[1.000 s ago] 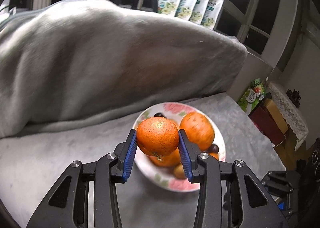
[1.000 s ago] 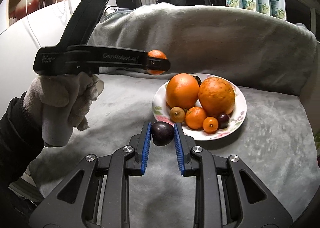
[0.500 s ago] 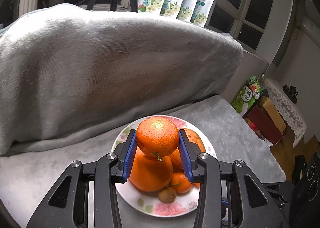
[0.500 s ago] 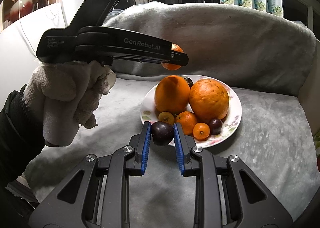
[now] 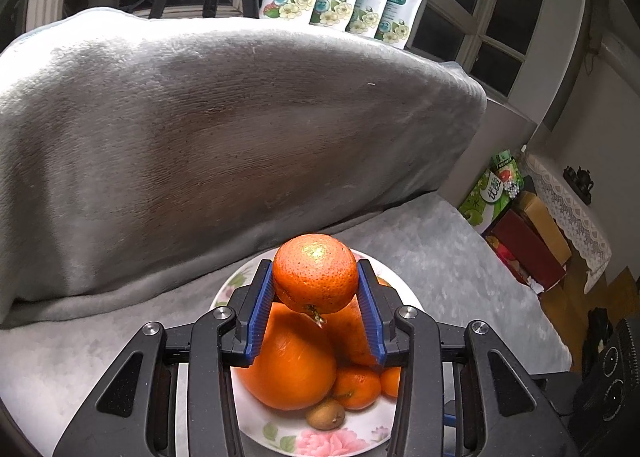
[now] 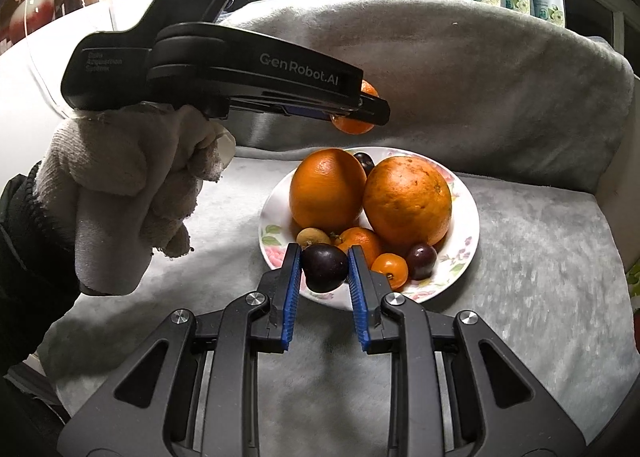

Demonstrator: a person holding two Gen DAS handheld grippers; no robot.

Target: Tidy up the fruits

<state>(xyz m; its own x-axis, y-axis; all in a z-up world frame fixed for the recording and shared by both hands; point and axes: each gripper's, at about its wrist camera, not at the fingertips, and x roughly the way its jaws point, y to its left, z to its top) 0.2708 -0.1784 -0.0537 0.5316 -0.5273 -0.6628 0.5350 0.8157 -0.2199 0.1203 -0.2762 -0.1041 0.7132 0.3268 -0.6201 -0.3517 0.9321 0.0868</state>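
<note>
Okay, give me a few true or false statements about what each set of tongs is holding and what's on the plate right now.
1. The left tongs grip a tangerine. True.
2. That tangerine rests on the plate. False: it is held in the air above the plate.
3. The right tongs are empty. False: they are shut on a dark plum.
4. Two big oranges sit side by side on the plate. True.
5. The plate is plain white. False: its rim has a flower pattern.
</note>
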